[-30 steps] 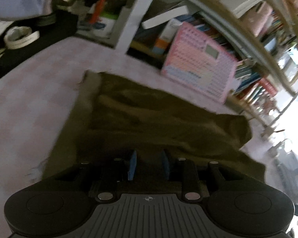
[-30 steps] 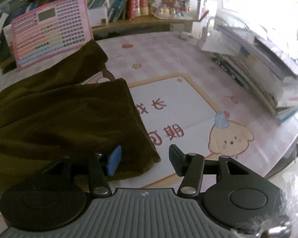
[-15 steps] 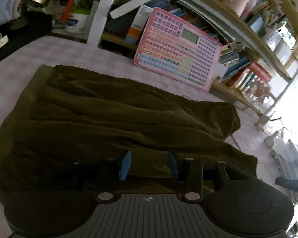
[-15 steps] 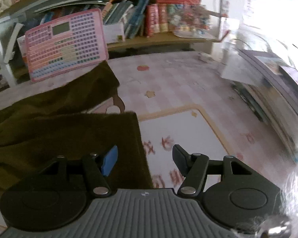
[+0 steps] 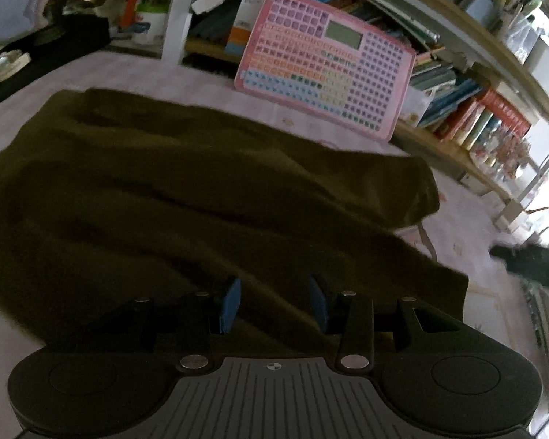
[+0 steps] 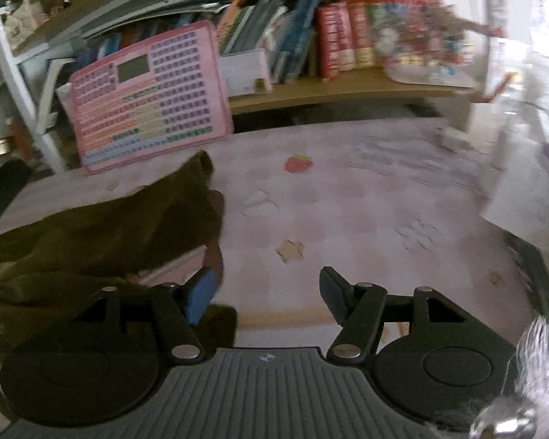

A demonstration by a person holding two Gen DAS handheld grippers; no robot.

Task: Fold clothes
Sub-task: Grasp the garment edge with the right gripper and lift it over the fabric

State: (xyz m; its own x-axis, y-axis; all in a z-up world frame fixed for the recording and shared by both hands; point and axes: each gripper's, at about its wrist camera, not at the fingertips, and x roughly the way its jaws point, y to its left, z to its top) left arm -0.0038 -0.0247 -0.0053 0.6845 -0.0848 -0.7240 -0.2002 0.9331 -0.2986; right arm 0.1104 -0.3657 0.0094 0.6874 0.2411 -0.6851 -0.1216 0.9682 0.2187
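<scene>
An olive-brown garment (image 5: 186,197) lies spread and rumpled on the pink checked table (image 5: 468,226). My left gripper (image 5: 272,301) is open, its blue pads just above the garment's near part, holding nothing. In the right wrist view the same garment (image 6: 102,234) lies at the left, its right end near my left fingertip. My right gripper (image 6: 265,296) is open and empty above the bare table (image 6: 366,212) to the right of the garment.
A pink keyboard toy (image 5: 325,62) leans against the bookshelf (image 5: 468,117) at the table's far edge; it also shows in the right wrist view (image 6: 146,98). Books and papers (image 6: 538,190) lie at the right. Dark items (image 5: 44,51) sit far left.
My left gripper has opened wider and pulled back, showing more of the garment. My right gripper has moved forward and right, off the garment, over bare table.
</scene>
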